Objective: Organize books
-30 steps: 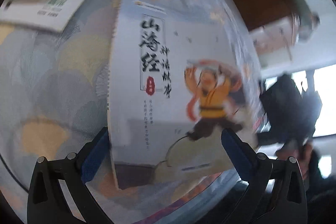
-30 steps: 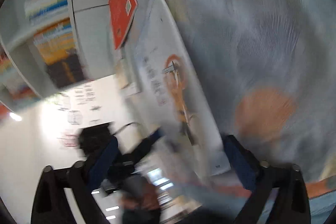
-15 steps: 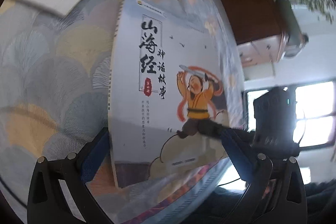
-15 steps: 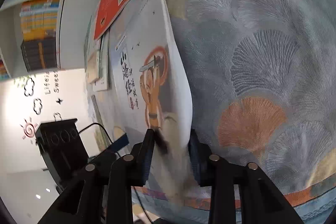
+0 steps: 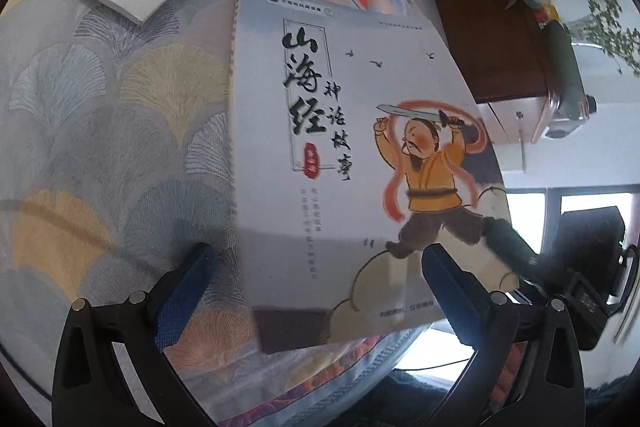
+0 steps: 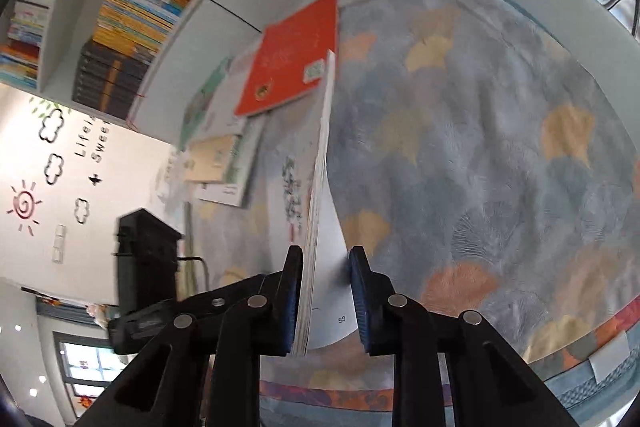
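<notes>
At the table's near edge, the right gripper [image 6: 326, 297], whose jaws have just been closing, clamps the illustrated storybook [image 5: 352, 155] by one corner, tilting it off the patterned tablecloth [image 5: 100, 131]. The left gripper [image 5: 316, 291] hovers released — better to support the sagging pages. One red book [image 6: 292, 67] tops a loose pile — about four more.

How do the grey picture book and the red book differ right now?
The grey book is tipped up on edge, clamped in the right gripper, whose jaws have just been closing; the red book lies flat, untouched. The grey book shows a drawn swordsman on its front; the red book shows a plain back with a code. Both are thin paperbacks.
</notes>
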The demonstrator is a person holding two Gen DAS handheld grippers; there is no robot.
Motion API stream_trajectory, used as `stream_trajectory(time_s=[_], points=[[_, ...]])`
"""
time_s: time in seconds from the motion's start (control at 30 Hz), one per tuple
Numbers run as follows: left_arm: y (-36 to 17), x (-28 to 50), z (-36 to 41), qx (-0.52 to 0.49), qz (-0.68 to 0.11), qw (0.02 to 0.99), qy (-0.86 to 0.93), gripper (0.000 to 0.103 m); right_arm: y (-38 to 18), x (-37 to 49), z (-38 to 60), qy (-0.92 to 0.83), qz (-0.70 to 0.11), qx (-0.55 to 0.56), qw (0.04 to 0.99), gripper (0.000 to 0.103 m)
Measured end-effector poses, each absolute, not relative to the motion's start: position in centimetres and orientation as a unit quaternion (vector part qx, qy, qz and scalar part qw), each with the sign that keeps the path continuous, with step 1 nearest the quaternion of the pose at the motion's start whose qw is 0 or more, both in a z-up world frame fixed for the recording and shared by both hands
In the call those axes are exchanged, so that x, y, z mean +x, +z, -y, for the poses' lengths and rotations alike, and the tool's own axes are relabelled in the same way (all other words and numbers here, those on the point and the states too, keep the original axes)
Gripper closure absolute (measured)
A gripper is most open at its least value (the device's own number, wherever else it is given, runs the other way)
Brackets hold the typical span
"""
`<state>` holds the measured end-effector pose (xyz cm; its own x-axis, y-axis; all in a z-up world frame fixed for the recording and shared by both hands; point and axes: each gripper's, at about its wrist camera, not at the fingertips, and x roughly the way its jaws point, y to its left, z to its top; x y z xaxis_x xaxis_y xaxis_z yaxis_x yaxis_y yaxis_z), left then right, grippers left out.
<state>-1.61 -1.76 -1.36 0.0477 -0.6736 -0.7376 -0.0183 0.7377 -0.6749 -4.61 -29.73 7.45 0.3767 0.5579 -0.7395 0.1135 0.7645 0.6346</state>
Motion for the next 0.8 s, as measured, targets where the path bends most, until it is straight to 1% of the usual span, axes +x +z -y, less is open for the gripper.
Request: stream_trajectory(time_s=[0.03,0.07,0.1,0.2,0.33,0.4,0.67,0.8], points=[[-1.3,-1.6,2.0,-0.265,-0.645,0.675,-0.243,0.001,7.8,-4.5,29.9,0.150,-0.536,0.316,0.769,0.085],[-1.3,-1.8,2.1,-0.261,-0.643,0.678,-0.243,0.001,8.1,-4.6,30.0,0.159,-0.529,0.324,0.768,0.095],[-1.2,-1.9,2.3,-0.260,-0.641,0.680,-0.243,0.001,8.6,-4.6,29.9,0.166,-0.525,0.329,0.767,0.099],[-1.3,-1.9,2.1,-0.273,-0.636,0.681,-0.242,0.001,9.5,-4.5,29.3,0.188,-0.517,0.333,0.766,0.099],[-1.7,-2.0,0.9,-0.318,-0.623,0.674,-0.237,0.001,9.6,-4.2,28.8,0.190,-0.518,0.346,0.759,0.099],[-2.0,-2.3,0.2,-0.340,-0.614,0.671,-0.237,0.001,9.2,-4.2,29.3,0.191,-0.519,0.372,0.746,0.099],[-2.2,-2.3,-0.1,-0.355,-0.608,0.669,-0.240,0.001,9.3,-3.9,30.5,0.210,-0.505,0.485,0.682,0.098],[-2.5,-2.7,-0.7,-0.380,-0.596,0.666,-0.238,0.001,8.6,-3.8,30.9,0.206,-0.514,0.523,0.648,0.098]])
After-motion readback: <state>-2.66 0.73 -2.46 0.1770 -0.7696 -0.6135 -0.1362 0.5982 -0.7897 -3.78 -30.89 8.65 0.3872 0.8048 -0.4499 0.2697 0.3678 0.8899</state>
